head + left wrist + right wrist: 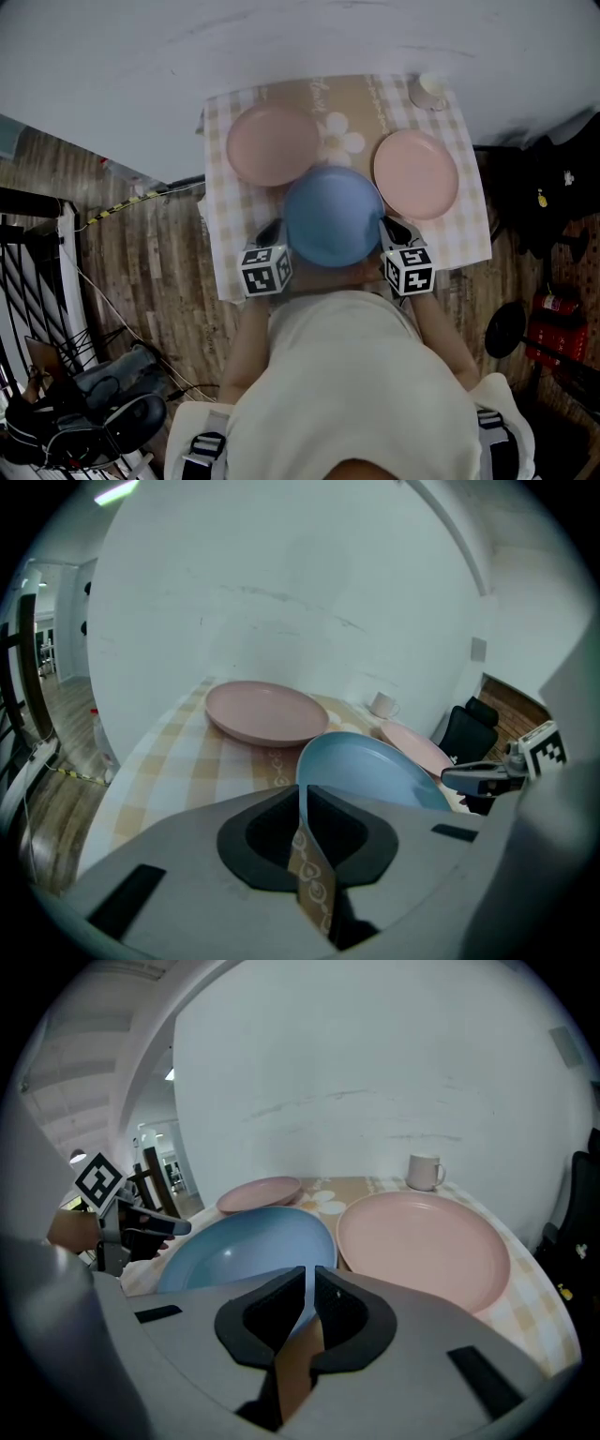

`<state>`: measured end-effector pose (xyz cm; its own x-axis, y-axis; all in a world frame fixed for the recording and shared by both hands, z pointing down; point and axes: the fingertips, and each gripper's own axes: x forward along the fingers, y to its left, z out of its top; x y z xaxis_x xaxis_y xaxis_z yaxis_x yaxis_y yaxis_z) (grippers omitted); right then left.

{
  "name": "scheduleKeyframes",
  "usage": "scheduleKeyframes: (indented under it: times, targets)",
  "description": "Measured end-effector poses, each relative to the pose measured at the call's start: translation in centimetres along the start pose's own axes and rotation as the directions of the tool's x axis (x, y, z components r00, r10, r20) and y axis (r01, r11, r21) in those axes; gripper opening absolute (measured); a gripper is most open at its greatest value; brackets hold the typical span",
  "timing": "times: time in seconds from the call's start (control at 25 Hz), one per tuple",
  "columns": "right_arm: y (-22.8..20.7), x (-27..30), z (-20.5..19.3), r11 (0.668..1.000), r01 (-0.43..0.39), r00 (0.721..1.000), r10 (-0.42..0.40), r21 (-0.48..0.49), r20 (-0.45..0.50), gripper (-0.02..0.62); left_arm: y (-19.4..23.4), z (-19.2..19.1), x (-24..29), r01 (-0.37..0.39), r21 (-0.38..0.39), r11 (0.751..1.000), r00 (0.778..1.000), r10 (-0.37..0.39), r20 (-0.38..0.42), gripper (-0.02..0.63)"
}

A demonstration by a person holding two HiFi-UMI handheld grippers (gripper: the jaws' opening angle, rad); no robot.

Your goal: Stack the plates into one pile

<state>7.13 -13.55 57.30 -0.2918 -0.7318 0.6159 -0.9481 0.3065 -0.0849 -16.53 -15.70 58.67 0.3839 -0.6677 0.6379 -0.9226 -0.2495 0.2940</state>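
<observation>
Your left gripper (pixel 304 799) is closed tight on the left rim of the blue plate (pixel 333 216). Your right gripper (pixel 309 1283) is clamped the same way on the opposite rim. The plate is held between the two over the near half of the checked tablecloth (pixel 464 234). Whether its underside touches the cloth is unclear from above. A pink plate (pixel 272 143) lies beyond it to the left and a second pink plate (pixel 415 173) to the right, apart from each other. A white mug (pixel 429 91) stands at the far right corner.
</observation>
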Motion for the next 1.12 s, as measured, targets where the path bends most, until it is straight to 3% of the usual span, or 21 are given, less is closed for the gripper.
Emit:
scheduleKeyframes:
  times: [0.12, 0.2, 0.28, 0.4, 0.44, 0.88, 1.12]
  targets:
    - [-0.2, 0.3, -0.4, 1.000, 0.010, 1.000, -0.010, 0.007, -0.020, 0.011, 0.2, 0.1, 0.5, 0.011, -0.002, 1.000, 1.000, -0.011, -0.006, 0.005]
    - [-0.3, 0.5, -0.6, 1.000, 0.014, 0.999, -0.014, 0.008, -0.033, 0.084, 0.3, 0.2, 0.8, 0.016, -0.004, 1.000, 1.000, -0.016, -0.009, 0.006]
    - [-0.3, 0.7, -0.7, 1.000, 0.022, 0.999, -0.022, 0.010, -0.043, 0.087, 0.4, 0.2, 1.1, 0.027, -0.007, 1.000, 0.999, -0.027, -0.017, 0.012]
    - [-0.6, 0.9, -0.9, 0.999, 0.046, 0.998, -0.045, 0.016, -0.053, 0.100, 0.1, -0.2, 1.8, 0.071, -0.011, 0.997, 0.996, -0.071, -0.050, 0.111]
    - [-0.7, 1.0, -1.0, 0.998, 0.053, 0.997, -0.052, 0.018, -0.057, 0.101, 0.1, -0.3, 2.0, 0.079, -0.008, 0.997, 0.995, -0.080, -0.059, 0.114]
    - [-1.5, 3.0, -2.0, 0.994, 0.091, 0.990, -0.083, 0.064, -0.115, 0.110, 0.0, -0.7, 3.8, 0.129, 0.028, 0.991, 0.987, -0.125, -0.104, 0.115]
    - [-1.6, 3.1, -1.9, 0.991, 0.116, 0.987, -0.109, 0.061, -0.115, 0.063, 0.3, -0.5, 4.4, 0.121, 0.045, 0.992, 0.987, -0.116, -0.109, 0.060]
